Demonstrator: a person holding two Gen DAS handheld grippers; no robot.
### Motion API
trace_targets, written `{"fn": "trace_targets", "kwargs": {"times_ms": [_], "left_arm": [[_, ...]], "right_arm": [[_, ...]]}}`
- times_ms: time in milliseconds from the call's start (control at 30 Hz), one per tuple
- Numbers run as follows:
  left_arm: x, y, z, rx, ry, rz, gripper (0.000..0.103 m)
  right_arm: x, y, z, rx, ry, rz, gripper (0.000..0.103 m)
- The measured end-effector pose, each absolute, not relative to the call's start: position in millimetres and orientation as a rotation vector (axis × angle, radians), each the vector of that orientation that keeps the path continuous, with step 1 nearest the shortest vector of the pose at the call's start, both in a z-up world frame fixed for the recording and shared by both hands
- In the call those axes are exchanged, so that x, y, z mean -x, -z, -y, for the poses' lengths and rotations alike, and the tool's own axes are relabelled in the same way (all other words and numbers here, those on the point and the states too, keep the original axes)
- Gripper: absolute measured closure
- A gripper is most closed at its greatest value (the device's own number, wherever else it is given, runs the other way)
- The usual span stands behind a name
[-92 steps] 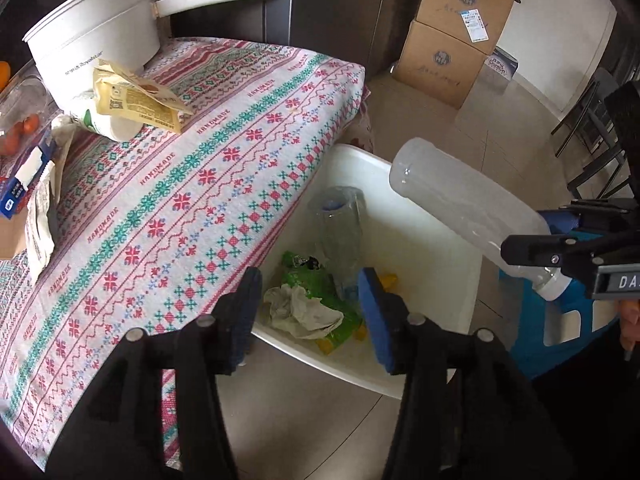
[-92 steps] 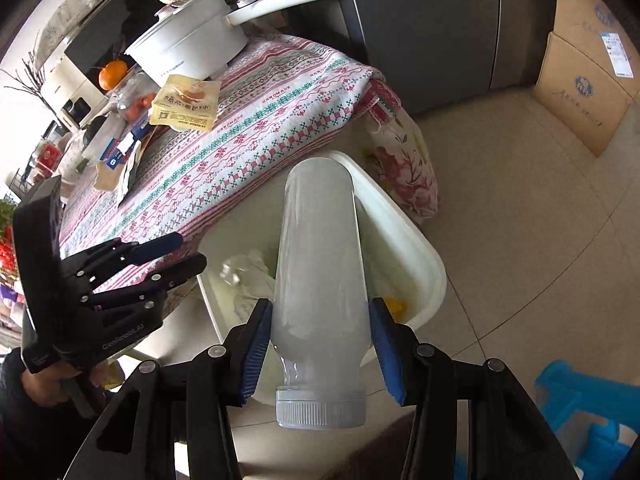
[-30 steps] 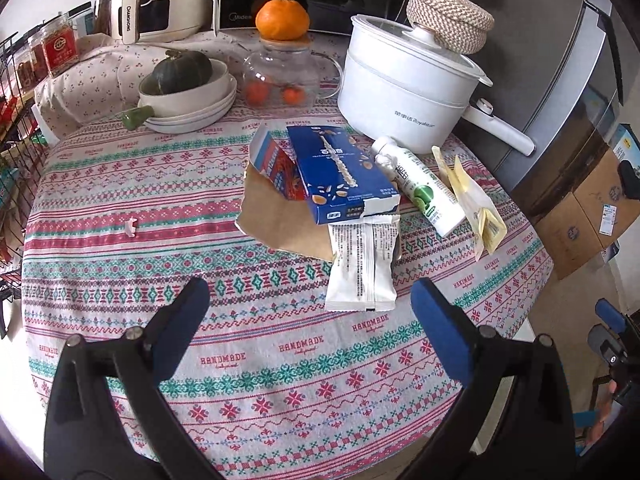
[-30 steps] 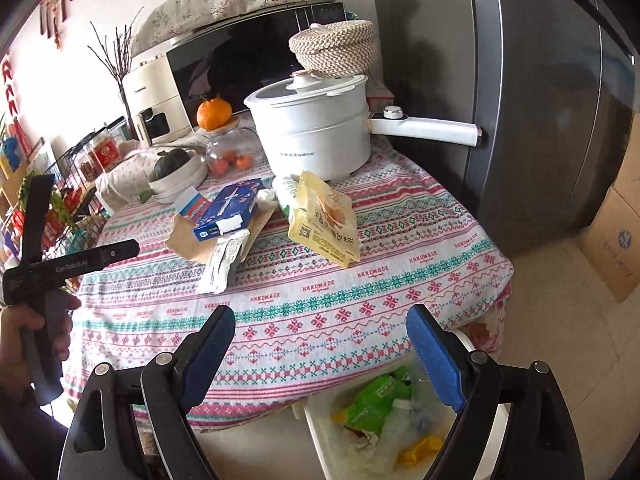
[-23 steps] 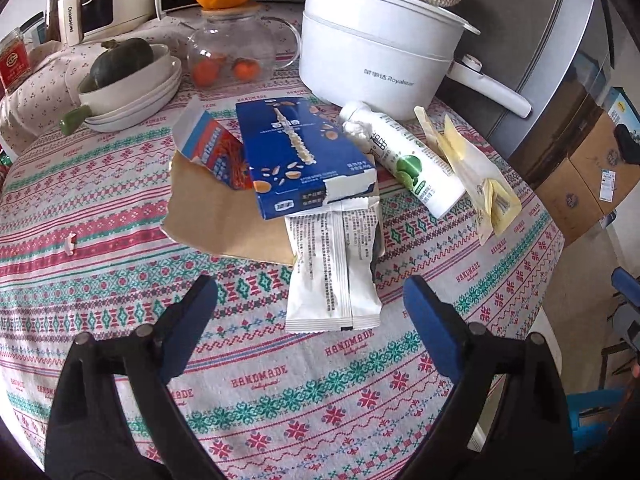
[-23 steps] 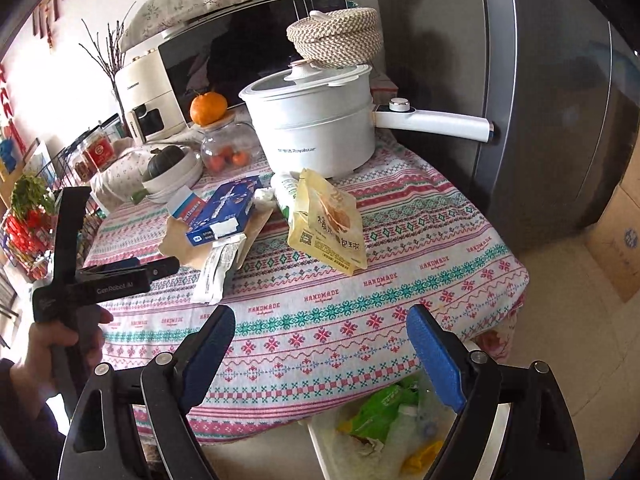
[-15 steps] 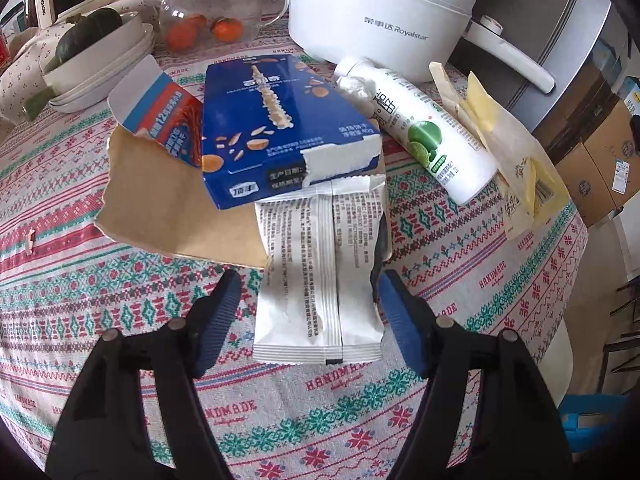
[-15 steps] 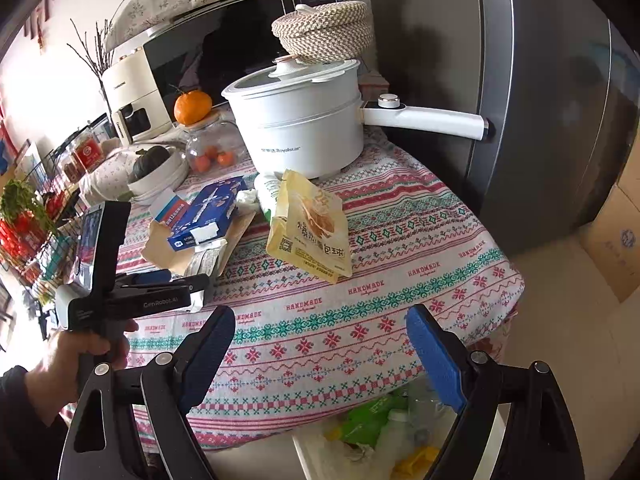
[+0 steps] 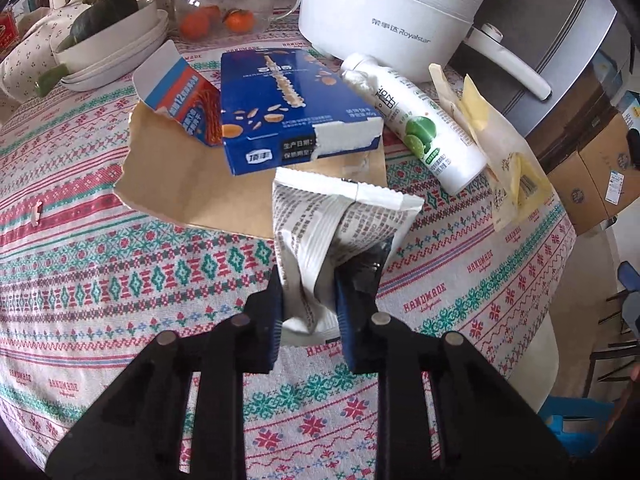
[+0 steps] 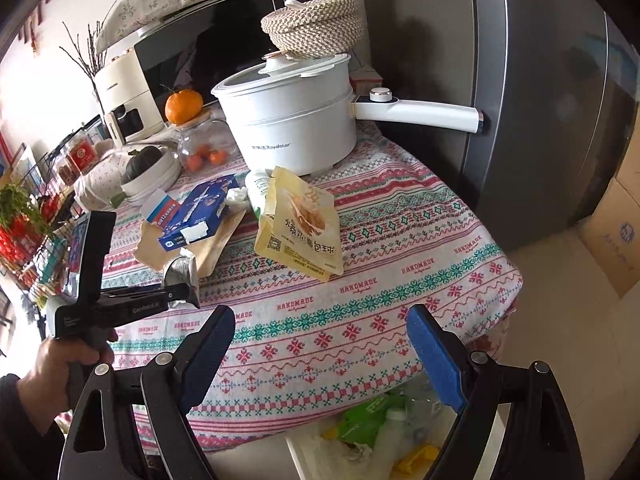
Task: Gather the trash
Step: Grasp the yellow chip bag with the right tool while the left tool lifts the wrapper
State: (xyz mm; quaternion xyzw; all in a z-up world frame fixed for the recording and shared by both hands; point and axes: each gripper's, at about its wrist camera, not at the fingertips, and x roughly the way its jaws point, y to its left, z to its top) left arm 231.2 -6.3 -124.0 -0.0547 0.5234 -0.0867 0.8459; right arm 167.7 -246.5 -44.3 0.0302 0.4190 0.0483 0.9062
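Note:
A white printed wrapper point(image 9: 344, 220) stands crumpled and lifted off the patterned tablecloth point(image 9: 120, 280). My left gripper point(image 9: 308, 280) has its jaws closing, and the blue pads pinch the wrapper's lower end. Behind it lie a blue box point(image 9: 288, 108), a small orange-blue carton point(image 9: 180, 100), brown paper point(image 9: 180, 176), a white lime bottle point(image 9: 416, 120) and a yellow pouch point(image 9: 500, 152). My right gripper point(image 10: 320, 332) is open and holds nothing, above the table edge and the white bin point(image 10: 294, 452) of trash. In that view the left gripper point(image 10: 188, 292) is held by a hand.
A white pot point(image 9: 392, 12) with a long handle stands at the back. Left of it are a glass jar of oranges point(image 9: 224, 4) and stacked bowls point(image 9: 108, 40). Cardboard boxes point(image 9: 600, 176) and a blue stool point(image 9: 576, 420) stand on the floor to the right.
My left gripper came down over the white wrapper and narrowed from wide open onto it, crumpling it upward. The right gripper stayed open and barely moved.

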Motion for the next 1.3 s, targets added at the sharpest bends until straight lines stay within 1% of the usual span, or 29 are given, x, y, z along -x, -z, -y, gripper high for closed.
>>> {"fn": "trace_targets", "kwargs": {"times_ms": [200, 367, 567, 633, 700, 767, 833, 867, 900, 933, 967, 1000, 1033, 1100, 1200, 1300], "left_arm": [[-203.5, 87.2, -13.4, 0.180, 0.235, -1.045, 0.080], [-190.7, 62.4, -28.4, 0.190, 0.244, -0.981, 0.080], [-193.1, 57.6, -46.6, 0.259, 0.250, -0.981, 0.080], [-194.4, 59.5, -48.7, 0.265, 0.248, -0.985, 0.080], [-194.4, 61.3, -49.1, 0.268, 0.249, -0.987, 0.080], [-193.3, 61.6, -51.2, 0.267, 0.247, -0.988, 0.080], [-193.1, 62.8, -53.9, 0.269, 0.245, -0.990, 0.080], [-192.5, 62.9, -54.9, 0.269, 0.244, -0.990, 0.080], [-191.8, 62.9, -56.0, 0.270, 0.244, -0.990, 0.080], [-191.2, 62.6, -56.9, 0.272, 0.243, -0.988, 0.080], [-190.7, 61.9, -57.6, 0.274, 0.244, -0.986, 0.080], [-190.0, 61.1, -58.3, 0.274, 0.244, -0.984, 0.080], [-189.3, 60.2, -58.3, 0.273, 0.245, -0.981, 0.080], [-187.7, 58.3, -57.2, 0.268, 0.247, -0.974, 0.080], [-183.9, 54.2, -53.6, 0.263, 0.260, -0.959, 0.080], [-177.7, 47.3, -48.3, 0.243, 0.279, -0.931, 0.080]], "right_arm": [[-197.4, 73.2, 229.3, -0.022, -0.117, -0.918, 0.014], [-222.1, 85.9, 206.6, 0.007, -0.135, -0.914, 0.014], [-251.5, 101.3, 180.7, 0.109, -0.117, -0.908, 0.016], [-259.8, 105.9, 179.0, 0.113, -0.104, -0.912, 0.021], [-266.5, 107.8, 178.2, 0.103, -0.100, -0.913, 0.031], [-270.3, 106.9, 177.5, 0.093, -0.102, -0.898, 0.035], [-272.7, 106.7, 176.0, 0.095, -0.096, -0.888, 0.042], [-273.7, 107.2, 175.2, 0.099, -0.093, -0.889, 0.051], [-274.2, 107.7, 174.7, 0.108, -0.089, -0.889, 0.056], [-273.9, 107.6, 173.9, 0.117, -0.086, -0.884, 0.056], [-273.6, 106.9, 173.2, 0.126, -0.086, -0.879, 0.060], [-273.2, 105.8, 172.5, 0.134, -0.087, -0.876, 0.068], [-272.6, 104.2, 171.5, 0.142, -0.086, -0.872, 0.073], [-269.8, 99.3, 171.5, 0.162, -0.078, -0.861, 0.085], [-263.0, 89.9, 176.4, 0.163, -0.070, -0.847, 0.093], [-253.3, 78.0, 187.6, 0.119, -0.078, -0.839, 0.095]]}}
